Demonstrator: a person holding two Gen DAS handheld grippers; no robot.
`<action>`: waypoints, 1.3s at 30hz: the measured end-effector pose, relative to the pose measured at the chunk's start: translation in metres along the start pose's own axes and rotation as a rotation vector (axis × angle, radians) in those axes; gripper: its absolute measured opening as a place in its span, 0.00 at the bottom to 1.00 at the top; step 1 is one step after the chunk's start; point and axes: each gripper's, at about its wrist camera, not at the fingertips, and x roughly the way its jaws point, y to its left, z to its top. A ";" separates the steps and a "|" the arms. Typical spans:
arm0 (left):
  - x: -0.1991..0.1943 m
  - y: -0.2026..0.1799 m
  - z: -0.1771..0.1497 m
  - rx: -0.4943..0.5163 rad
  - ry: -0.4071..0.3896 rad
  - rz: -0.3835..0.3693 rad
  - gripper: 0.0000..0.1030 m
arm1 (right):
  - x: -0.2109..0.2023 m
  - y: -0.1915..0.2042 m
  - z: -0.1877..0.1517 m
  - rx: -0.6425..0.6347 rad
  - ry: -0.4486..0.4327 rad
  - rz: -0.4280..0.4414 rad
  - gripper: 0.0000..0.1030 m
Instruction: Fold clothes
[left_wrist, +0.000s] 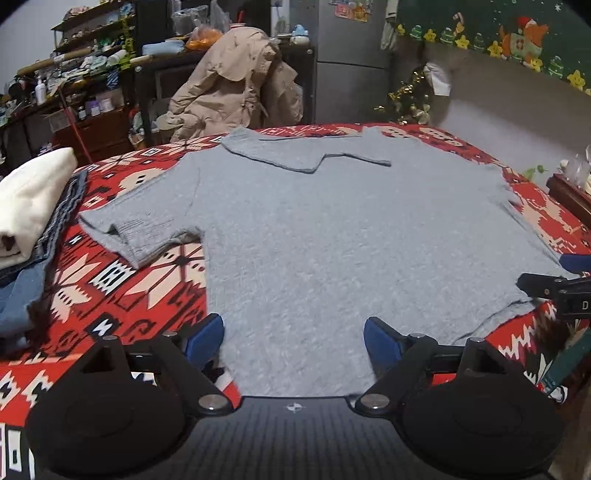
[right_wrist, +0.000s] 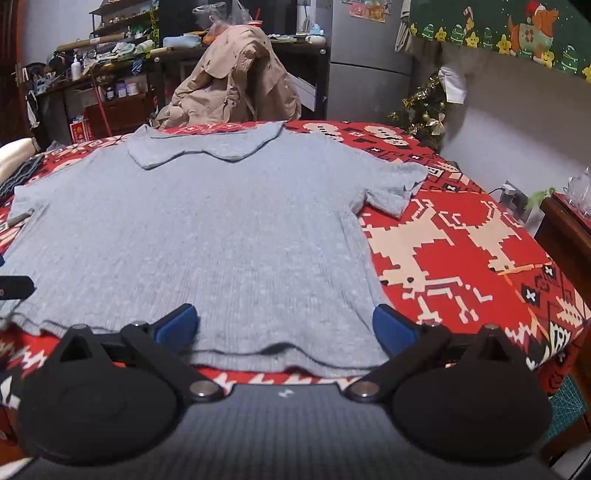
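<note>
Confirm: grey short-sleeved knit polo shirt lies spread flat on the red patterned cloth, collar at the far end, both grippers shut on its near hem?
Not quite. Both wrist views show the left gripper and right gripper open, jaws wide over the near hem, pinching nothing. The rest holds: the grey short-sleeved knit polo shirt lies flat on the red patterned cloth, collar far.

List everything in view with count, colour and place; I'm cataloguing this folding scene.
shirt: one, grey, spread flat on the bedspread, collar at the far edge
bedspread: one, red patterned, under the shirt
folded clothes: one pile, cream on blue denim, left edge
jacket: one, beige, draped behind the bed
small tree: one, gold tinsel, far right
left hand-held gripper: blue pads, open over the hem
right hand-held gripper: blue pads, open over the hem
</note>
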 end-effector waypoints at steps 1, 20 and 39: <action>-0.001 0.001 -0.001 0.001 0.001 0.004 0.82 | -0.001 0.000 0.000 0.000 0.001 0.000 0.99; 0.023 -0.002 0.052 -0.136 -0.044 -0.085 0.75 | 0.016 0.002 0.054 0.007 -0.043 0.058 0.90; 0.041 -0.009 0.041 -0.101 -0.015 -0.075 0.81 | 0.064 -0.019 0.065 0.044 0.044 -0.005 0.73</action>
